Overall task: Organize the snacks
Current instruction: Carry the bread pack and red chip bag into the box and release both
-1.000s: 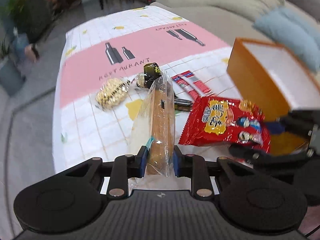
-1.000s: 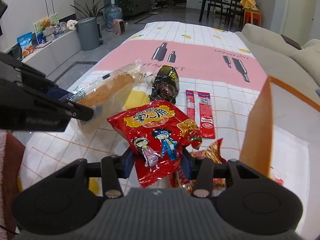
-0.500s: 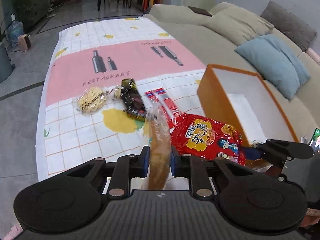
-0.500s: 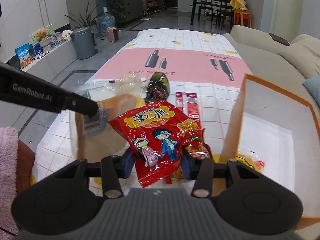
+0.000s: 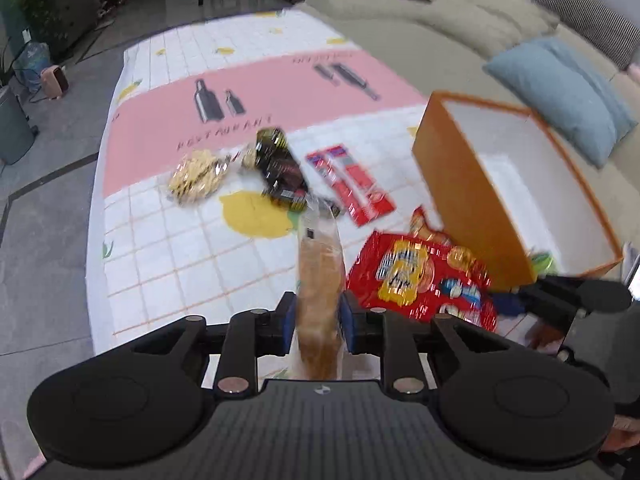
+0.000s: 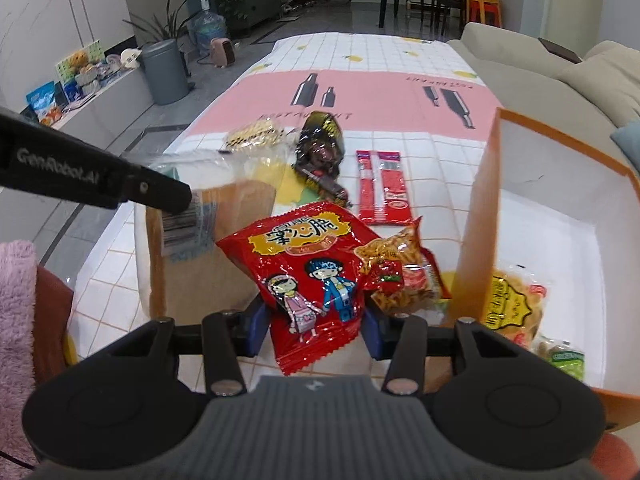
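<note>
Both claws are loaded, judging by the task so that two snacks can go into the orange box [image 6: 484, 216] in one trip. The left claw [image 5: 318, 316] is clamped on a bread packet [image 5: 320, 280], a tan loaf in clear wrap held upright on its edge at the 6 o'clock of its view; in the right wrist view the same packet shows broadside at 9 o'clock, barcode label facing the camera. The right claw [image 6: 314, 322] is clamped on the bottom edge of a red chip bag [image 6: 304, 264], glossy and puffed, printed with yellow characters and two cartoon children, raised above the bench [image 6: 400, 92] just left of the box wall. The box stands open at 3 o'clock, white inside, already holding a yellow snack pack [image 6: 514, 300] and a small green one [image 6: 564, 356]. Left on the checked cloth are a dark foil packet [image 6: 320, 148], twin red sticks [image 6: 384, 184], a pale yellow snack bag [image 6: 252, 136] and an orange-red pack [image 6: 400, 272] against the box.
</note>
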A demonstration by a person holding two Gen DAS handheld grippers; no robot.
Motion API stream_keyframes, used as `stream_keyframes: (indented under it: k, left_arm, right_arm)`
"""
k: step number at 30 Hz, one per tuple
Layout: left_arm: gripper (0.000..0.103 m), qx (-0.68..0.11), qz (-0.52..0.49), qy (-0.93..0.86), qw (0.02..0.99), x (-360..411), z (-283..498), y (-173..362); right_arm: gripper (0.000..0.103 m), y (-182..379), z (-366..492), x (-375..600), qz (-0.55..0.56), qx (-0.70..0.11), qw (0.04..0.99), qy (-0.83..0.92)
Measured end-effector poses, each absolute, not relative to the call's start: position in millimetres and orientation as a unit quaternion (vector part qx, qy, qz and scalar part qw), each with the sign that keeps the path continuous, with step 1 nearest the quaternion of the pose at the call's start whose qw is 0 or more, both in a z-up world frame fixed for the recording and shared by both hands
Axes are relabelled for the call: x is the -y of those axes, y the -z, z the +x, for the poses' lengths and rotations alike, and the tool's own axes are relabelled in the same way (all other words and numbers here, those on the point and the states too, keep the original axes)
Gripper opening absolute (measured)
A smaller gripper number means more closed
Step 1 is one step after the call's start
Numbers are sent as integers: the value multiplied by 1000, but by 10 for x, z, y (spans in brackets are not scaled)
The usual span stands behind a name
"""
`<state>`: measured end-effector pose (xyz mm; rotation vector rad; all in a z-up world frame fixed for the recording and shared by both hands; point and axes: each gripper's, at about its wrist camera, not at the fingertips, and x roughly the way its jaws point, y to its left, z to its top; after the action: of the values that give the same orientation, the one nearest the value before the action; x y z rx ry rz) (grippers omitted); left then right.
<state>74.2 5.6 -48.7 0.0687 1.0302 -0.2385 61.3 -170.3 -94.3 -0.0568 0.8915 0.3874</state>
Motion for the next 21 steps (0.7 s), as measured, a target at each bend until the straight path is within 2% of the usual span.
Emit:
stream_keyframes:
  k: [11,21]
  left_arm:
    - [32,-542,12,102,834,-205,721,957]
    - [28,-521,-16,102,847,-239,694,738]
  right_arm:
    - [46,1131,666,1551,-46,-449,870,-198]
    - [46,1053,599,1530,-57,-435,878,-194]
